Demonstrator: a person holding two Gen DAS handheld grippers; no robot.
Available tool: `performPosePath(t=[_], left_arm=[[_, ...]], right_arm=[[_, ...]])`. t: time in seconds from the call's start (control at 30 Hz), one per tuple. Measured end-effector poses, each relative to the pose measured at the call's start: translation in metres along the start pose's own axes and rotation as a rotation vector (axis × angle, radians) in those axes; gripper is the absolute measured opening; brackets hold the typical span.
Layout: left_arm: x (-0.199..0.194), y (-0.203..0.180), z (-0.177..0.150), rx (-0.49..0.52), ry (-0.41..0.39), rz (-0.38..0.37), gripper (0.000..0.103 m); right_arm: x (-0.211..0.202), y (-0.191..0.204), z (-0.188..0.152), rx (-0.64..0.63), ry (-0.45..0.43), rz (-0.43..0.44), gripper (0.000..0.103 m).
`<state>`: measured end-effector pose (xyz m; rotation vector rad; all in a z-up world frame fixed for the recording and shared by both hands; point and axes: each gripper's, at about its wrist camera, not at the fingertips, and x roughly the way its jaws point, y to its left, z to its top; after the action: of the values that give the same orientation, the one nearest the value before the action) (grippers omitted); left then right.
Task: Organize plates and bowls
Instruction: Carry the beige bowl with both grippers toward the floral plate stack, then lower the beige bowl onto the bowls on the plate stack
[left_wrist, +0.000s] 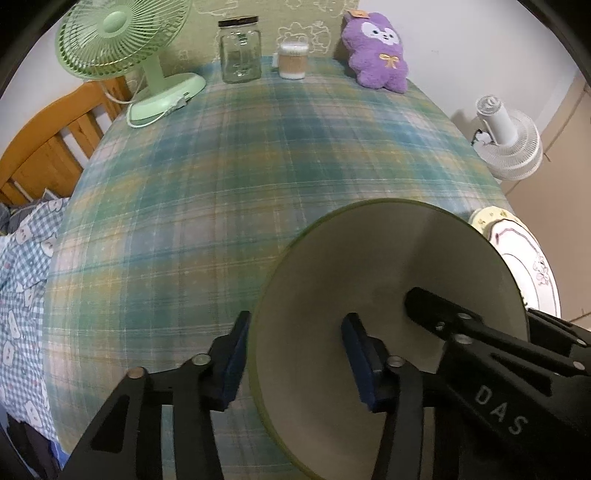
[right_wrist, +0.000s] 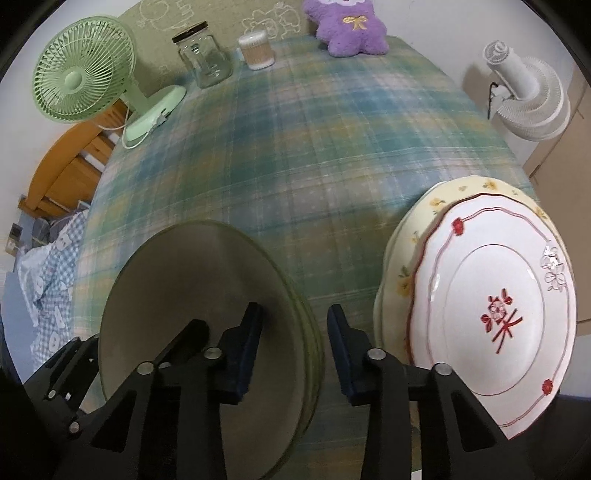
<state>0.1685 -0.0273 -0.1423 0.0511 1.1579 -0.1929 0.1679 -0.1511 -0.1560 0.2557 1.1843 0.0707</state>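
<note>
A green plate (left_wrist: 369, 280) lies on the plaid table near its front edge. My left gripper (left_wrist: 295, 358) is open and straddles the plate's left rim, one finger outside and one over the plate. My right gripper (right_wrist: 295, 350) is open and straddles the same plate's (right_wrist: 184, 295) right rim; its finger also shows in the left wrist view (left_wrist: 428, 306). A white plate with red flowers (right_wrist: 495, 306) sits on a yellow flowered plate (right_wrist: 413, 229) at the right edge.
At the table's far side stand a green fan (left_wrist: 122, 48), a glass jar (left_wrist: 240, 51), a cotton-swab tub (left_wrist: 293, 61) and a purple plush (left_wrist: 376, 51). A white fan (left_wrist: 509, 140) stands off the table's right, a wooden bed frame (left_wrist: 55, 144) at left.
</note>
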Motion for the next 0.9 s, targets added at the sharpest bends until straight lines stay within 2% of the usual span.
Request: performPosePath(t=[0.37,0.53,0.9], left_arm=[[-0.004,0.001,0.001,-0.028,0.021,-0.008,0.041],[-0.018,0.003,0.001,-0.024,-0.007,0.006,0.041],[-0.071,0.005,0.004,-0.011,-0.087,-0.005,0.041]], right_arm=[[-0.004,0.008,0.001,-0.012,0.009,-0.021,0.036],[-0.015,0.013,0.0,-0.01,-0.009,-0.012,0.036],[-0.071,0.034,-0.003,0.007,-0.093,-0.027,0.036]])
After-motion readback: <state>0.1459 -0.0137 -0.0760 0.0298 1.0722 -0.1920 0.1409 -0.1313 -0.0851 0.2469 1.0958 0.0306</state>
